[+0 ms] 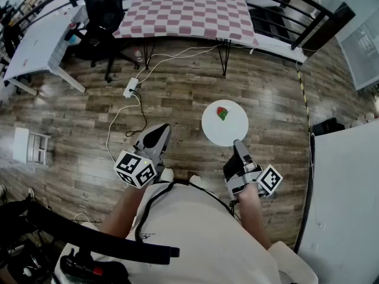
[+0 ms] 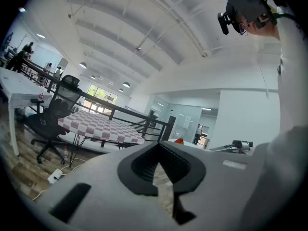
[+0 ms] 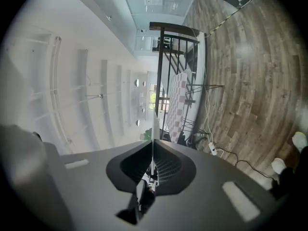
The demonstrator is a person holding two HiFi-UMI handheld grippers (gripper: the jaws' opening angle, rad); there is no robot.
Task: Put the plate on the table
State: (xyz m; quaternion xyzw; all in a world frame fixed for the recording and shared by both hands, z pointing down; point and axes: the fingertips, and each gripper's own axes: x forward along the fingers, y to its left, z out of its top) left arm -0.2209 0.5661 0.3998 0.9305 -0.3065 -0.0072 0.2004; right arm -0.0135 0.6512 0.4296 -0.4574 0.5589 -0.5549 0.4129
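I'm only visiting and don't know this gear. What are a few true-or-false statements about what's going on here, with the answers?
1. The right tongs grip the edge of a white plate. True.
2. The plate is bare. False: a small red and green bit lies on it.
3. The plate already sits on the checked table. False: it is held in the air over the wooden floor, and the table stands farther ahead.
4. The left tongs hold nothing. True.
5. The left tongs help carry the plate. False: they are off to its side, not touching it.
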